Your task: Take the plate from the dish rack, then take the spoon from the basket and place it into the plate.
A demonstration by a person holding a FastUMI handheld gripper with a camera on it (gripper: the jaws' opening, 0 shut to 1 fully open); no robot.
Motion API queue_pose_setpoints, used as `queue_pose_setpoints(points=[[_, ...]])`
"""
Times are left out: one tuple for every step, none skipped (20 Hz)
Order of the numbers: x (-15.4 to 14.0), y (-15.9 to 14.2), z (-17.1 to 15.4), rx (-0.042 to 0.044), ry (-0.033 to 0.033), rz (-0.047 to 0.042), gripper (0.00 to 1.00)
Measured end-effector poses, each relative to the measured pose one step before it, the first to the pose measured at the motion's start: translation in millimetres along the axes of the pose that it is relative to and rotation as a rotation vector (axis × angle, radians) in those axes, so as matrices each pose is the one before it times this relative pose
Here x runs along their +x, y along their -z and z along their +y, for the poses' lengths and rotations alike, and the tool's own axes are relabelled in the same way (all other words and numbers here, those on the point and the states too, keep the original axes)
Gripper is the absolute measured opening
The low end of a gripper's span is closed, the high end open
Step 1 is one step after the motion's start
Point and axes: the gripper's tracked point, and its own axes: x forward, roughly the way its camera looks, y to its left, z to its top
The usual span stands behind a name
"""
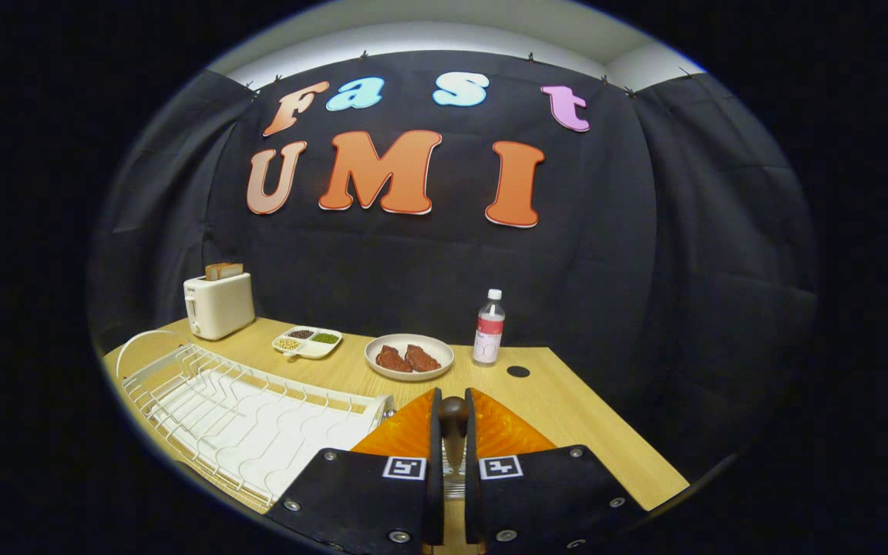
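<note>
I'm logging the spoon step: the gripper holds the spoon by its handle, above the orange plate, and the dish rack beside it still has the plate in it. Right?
Not quite. The gripper is shut on the spoon above the orange plate, but in the gripper view the dish rack holds no plate.

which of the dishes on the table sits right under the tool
The orange plate, directly beneath the tool, which grips a spoon handle. The round plate with meat and the divided white tray lie farther back.
</note>
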Motion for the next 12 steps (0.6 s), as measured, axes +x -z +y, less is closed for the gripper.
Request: queue_pose_setpoints(points=[[-2.97,-9.40,-1.96,-0.00753,0.00152,-0.01542,0.11],[-4.23,-10.20,-0.14,-0.00292,-0.00180,-0.01427,0.11],[-5.77,-9.40,1.01,-0.00384,-0.00749,-0.01616,0.11],[-5.89,-9.25,2.03,-0.00213,-0.00688,-0.01608,0.11],[-6.07,-7.46,2.45,-0.00171,-0.00722,-0.01313,0.11],[-6.74,-6.97,2.42,0.00059,-0.00872,-0.00851,0.11],[-8.45,-5.43,5.04,0.00128,-0.01604,-0.00422,0.11],[-8.74,-4.11,4.57,0.00018,-0.01705,-0.00307,0.11],[-6.85,-4.49,5.27,0.00201,-0.01994,-0.00483,0.11],[-8.16,-3.12,6.30,-0.00089,-0.02081,-0.00328,0.11],[-6.28,-4.00,6.81,0.00138,-0.02203,-0.00751,0.11],[-7.08,-2.79,6.07,0.00009,-0.01877,-0.00367,0.11]])
